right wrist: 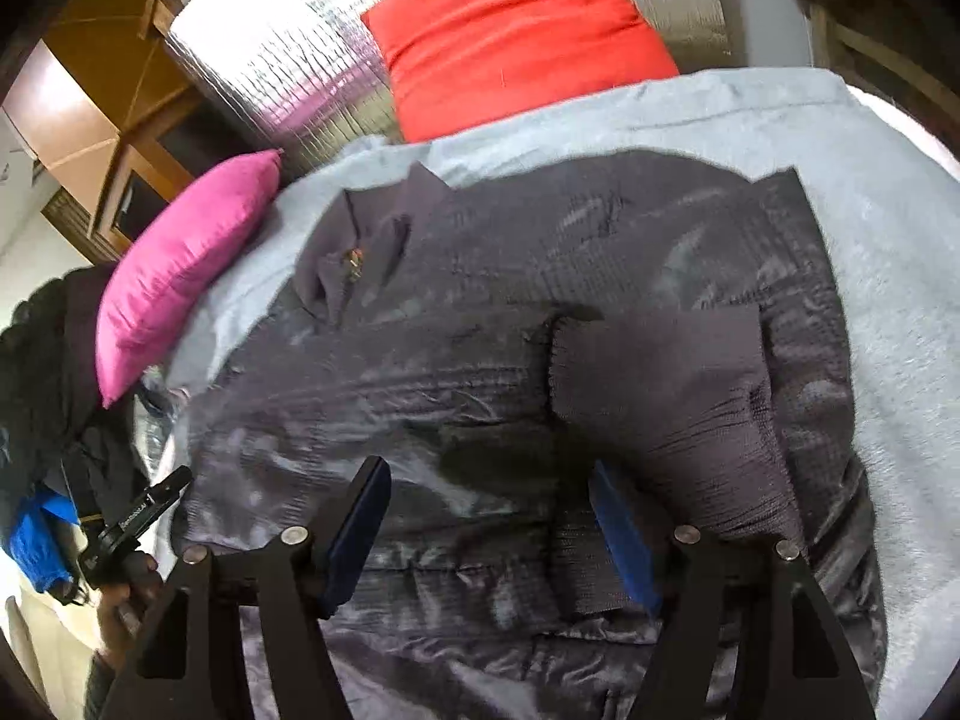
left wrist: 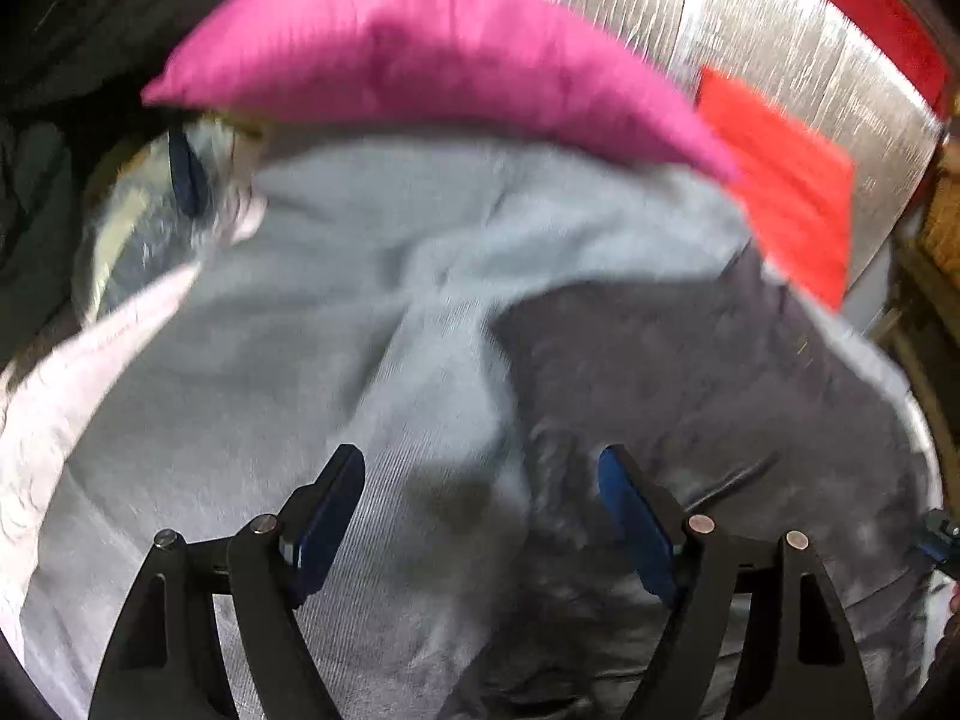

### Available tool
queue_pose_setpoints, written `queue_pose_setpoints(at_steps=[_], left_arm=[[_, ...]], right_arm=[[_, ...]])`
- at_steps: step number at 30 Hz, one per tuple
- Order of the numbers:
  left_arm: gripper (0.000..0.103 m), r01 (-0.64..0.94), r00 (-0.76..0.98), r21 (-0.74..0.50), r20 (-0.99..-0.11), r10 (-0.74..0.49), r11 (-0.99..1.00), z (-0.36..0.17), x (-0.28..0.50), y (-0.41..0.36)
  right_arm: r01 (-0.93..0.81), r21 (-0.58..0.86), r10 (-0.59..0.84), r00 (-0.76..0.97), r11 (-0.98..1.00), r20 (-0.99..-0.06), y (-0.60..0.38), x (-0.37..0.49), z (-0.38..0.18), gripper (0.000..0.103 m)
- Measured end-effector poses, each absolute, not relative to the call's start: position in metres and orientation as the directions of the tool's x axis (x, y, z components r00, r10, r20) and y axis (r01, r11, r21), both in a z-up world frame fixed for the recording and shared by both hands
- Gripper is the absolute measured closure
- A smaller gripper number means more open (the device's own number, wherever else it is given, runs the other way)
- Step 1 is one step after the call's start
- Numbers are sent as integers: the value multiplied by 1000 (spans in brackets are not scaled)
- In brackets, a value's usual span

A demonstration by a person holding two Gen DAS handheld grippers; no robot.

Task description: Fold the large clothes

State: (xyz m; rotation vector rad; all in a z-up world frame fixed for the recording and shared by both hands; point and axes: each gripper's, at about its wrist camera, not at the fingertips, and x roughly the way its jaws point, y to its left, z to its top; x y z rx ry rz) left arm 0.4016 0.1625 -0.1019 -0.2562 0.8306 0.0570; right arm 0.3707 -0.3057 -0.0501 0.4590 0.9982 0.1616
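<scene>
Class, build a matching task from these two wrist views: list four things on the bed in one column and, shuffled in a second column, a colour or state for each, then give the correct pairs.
Column 1
1. jacket
2. blanket
3. smaller cushion
4. right gripper

Column 2
A. pink, at the edge of the bed
B. open, holding nothing
C. dark grey, spread flat with a knit cuff folded onto it
D. light grey-blue, lying under the garment

Pairs: 1-C, 2-D, 3-A, 4-B

Dark grey jacket [right wrist: 480, 324]; magenta pillow [right wrist: 180, 276]; seemingly pale-blue blanket [right wrist: 900, 300]
</scene>
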Motion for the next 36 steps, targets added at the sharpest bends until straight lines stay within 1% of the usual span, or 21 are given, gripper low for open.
queue_pose_setpoints(at_steps=[1,3,4,6,7,9,10,11,12,13,15,17,19,21,24,26,28,30,31,33,36], left_arm=[[22,-124,692,-224,-718,-78,967,-94,402,159],[22,-78,711,-216,-697,-97,973,-87,405,148],[22,-66,710,-208,-697,-101,976,-86,406,143],[22,-27,692,-231,-707,-148,973,-92,413,133],[22,-21,679,-233,-717,-158,972,-98,416,128],[22,-43,633,-188,-765,-119,981,-114,424,120],[21,-57,592,-159,-800,-94,986,-129,430,117],[20,-61,576,-160,-812,-96,985,-136,431,117],[20,-70,584,-185,-805,-110,980,-140,430,120],[20,-77,588,-184,-802,-104,980,-136,430,120],[21,-81,620,-156,-781,-73,984,-123,424,119],[21,-68,659,-135,-750,-57,989,-108,415,116],[21,-34,699,-152,-710,-85,988,-93,403,113],[21,-1,714,-174,-689,-121,985,-86,392,105],[21,59,711,-166,-685,-158,984,-86,380,85],[21,91,688,-133,-708,-159,987,-95,378,69],[21,82,653,-30,-754,-77,996,-120,380,55],[21,79,668,3,-743,-50,997,-120,376,51],[21,73,670,8,-741,-43,997,-115,374,50],[21,67,686,-13,-725,-55,998,-102,368,53],[21,89,727,-32,-681,-87,996,-85,356,51]], right_arm=[[65,450,343,554,890,-758,-308,368,-42,31],[23,468,368,582,884,-725,-308,372,-28,31],[12,479,381,589,878,-713,-307,375,-24,31],[12,516,413,585,857,-699,-308,384,-23,31],[18,536,428,579,844,-694,-310,390,-28,31],[46,564,446,561,825,-698,-313,402,-43,30],[70,568,442,552,820,-707,-319,403,-52,30],[116,576,436,539,809,-721,-326,407,-65,30],[125,598,447,547,792,-707,-331,408,-71,30],[119,615,457,563,780,-689,-333,407,-70,30],[122,615,458,559,779,-691,-332,408,-64,30],[94,618,458,588,780,-667,-334,404,-49,30],[79,631,464,609,772,-644,-337,395,-39,30],[65,658,489,615,750,-619,-339,386,-34,30],[45,666,511,603,745,-613,-333,373,-37,30],[30,666,525,589,746,-615,-327,365,-41,30],[31,648,523,560,761,-642,-322,364,-52,30],[57,592,469,551,804,-690,-318,368,-64,30],[72,583,454,553,809,-698,-319,367,-64,30],[60,582,452,569,811,-687,-318,360,-52,30],[-14,604,495,589,797,-639,-308,349,-33,30]])
